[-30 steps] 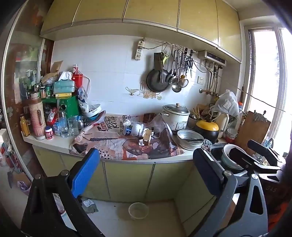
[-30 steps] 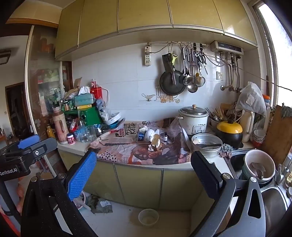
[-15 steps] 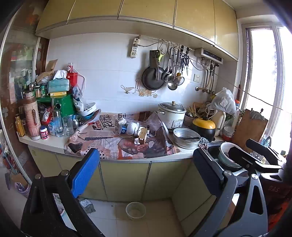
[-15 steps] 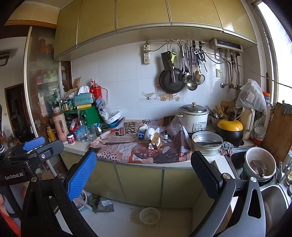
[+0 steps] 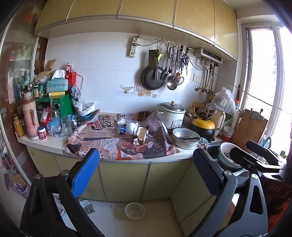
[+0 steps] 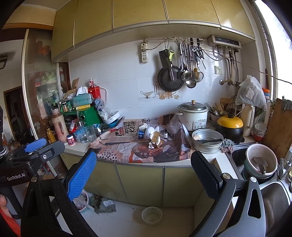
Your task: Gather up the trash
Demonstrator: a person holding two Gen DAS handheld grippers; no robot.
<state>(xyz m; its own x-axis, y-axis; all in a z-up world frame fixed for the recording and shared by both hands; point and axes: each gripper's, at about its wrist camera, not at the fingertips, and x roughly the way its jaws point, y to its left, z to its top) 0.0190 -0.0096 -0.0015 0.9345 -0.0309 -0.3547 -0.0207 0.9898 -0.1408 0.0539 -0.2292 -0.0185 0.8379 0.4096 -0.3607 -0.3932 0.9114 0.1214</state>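
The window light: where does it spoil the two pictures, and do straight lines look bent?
Left wrist view: the window is blown out white. Right wrist view: the same glare sits at the top right corner; the cabinets bow into curves from the fisheye lens, and the counter stays sharp.

Both wrist views face the same cluttered counter (image 5: 45, 144) from afar.

cluttered counter (image 6: 209, 158), crumpled tissues (image 6: 150, 131), right tool (image 6: 144, 173) wide apart, empty
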